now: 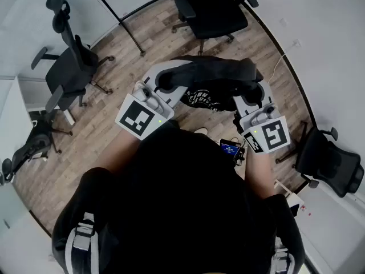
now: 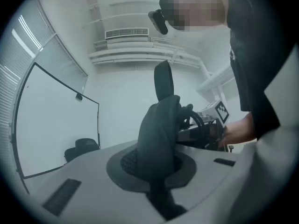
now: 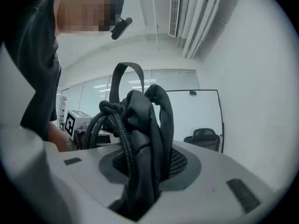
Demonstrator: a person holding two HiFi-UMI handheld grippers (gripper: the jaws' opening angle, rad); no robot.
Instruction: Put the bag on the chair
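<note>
Left gripper (image 1: 166,80) & right gripper (image 1: 254,93) are each clamped on black bag (image 1: 214,81), held aloft; not yet set on chair (image 1: 208,7) at 12 o'clock.

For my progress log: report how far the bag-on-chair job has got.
Done: the bag is picked up, with a fold of it clamped in the left gripper and its cord and fabric in the right gripper. In hand: it hangs between them in front of the person, above the wooden floor. Left: it rests on no chair yet. A black office chair stands ahead, so carrying it over and setting it down remain.
</note>
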